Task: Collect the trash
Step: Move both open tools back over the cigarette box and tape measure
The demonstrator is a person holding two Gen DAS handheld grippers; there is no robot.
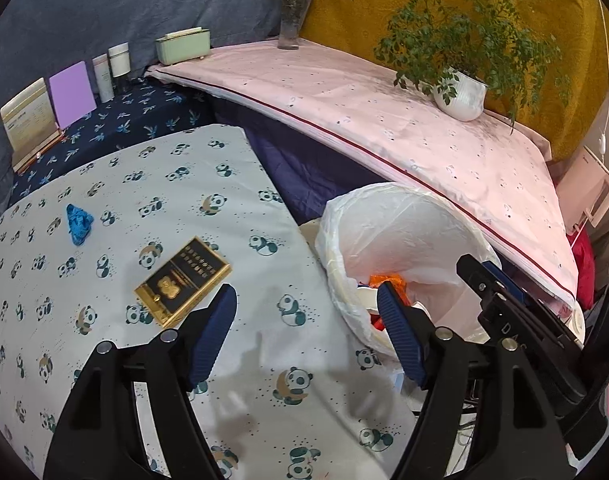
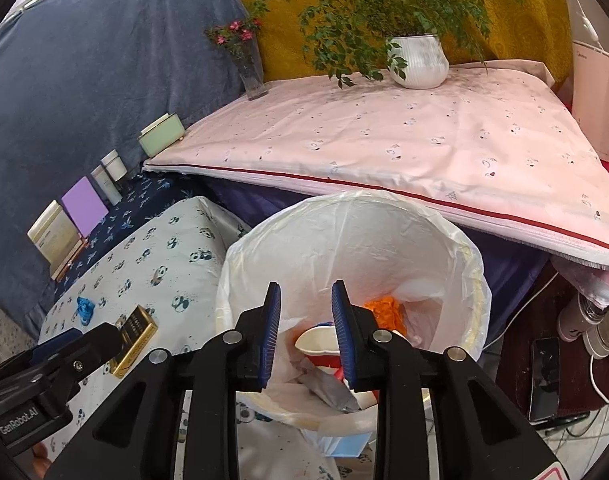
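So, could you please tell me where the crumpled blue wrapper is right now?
In the left wrist view, the crumpled blue wrapper lies at left on the panda-print cloth, beyond the black-and-gold box, far from the trash bin.

Layout: a box and a crumpled wad lie apart on the near panda-print cloth, wad behind and left of the box. A lined bin stands right of the cloth, scraps inside. A potted plant and vase stand behind on the raised cloth.
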